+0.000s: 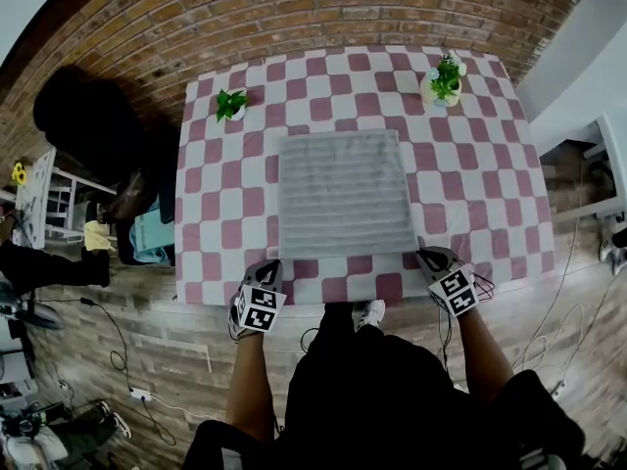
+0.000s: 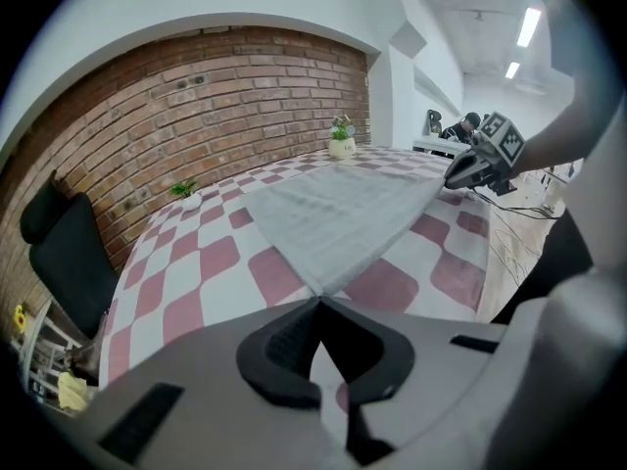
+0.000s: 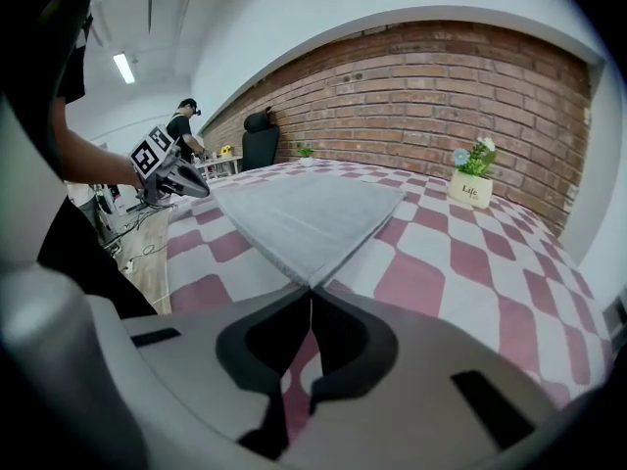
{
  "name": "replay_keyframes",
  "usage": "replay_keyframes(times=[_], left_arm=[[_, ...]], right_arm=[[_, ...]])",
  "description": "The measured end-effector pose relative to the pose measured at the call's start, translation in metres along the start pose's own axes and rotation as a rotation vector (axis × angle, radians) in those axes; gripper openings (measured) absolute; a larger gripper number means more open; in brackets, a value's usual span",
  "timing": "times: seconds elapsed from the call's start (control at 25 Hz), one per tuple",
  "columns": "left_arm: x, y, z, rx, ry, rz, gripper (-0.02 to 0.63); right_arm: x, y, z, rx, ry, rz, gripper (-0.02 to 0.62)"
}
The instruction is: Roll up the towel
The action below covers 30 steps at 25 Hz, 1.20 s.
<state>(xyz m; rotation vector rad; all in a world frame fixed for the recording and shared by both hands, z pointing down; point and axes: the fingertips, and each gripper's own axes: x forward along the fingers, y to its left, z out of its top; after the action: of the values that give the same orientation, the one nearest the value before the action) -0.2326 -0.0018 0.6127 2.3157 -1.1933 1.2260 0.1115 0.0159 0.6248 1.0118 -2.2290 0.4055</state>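
The towel point(image 1: 343, 192) lies flat on the checkered table point(image 1: 211, 225). The left gripper point(image 1: 277, 262) meets its near-left corner, the right gripper point(image 1: 423, 255) its near-right corner. A small plant point(image 1: 230, 103) stands far left, a flowering plant point(image 1: 446, 78) far right.

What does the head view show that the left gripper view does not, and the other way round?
Only the head view: the marker cube on the left hand-held gripper, and the person's shoe. Only the left gripper view: its jaws closed on the towel corner, and a ceiling light. Both: the towel, checked tablecloth, right hand-held gripper, leafy plant, flowering plant, brick wall.
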Motion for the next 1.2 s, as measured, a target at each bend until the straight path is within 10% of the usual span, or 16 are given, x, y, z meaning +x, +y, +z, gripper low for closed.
replay_keyframes(times=[0.56, 1.2], left_arm=[[-0.056, -0.052, -0.039, -0.03, 0.009, 0.042, -0.003], [-0.036, 0.033, 0.068, 0.013, -0.139, 0.159, -0.003]], right_arm=[[-0.053, 0.058, -0.04, -0.045, -0.056, 0.114, 0.005], [-0.03, -0.023, 0.063, -0.006, -0.24, -0.043, 0.005]])
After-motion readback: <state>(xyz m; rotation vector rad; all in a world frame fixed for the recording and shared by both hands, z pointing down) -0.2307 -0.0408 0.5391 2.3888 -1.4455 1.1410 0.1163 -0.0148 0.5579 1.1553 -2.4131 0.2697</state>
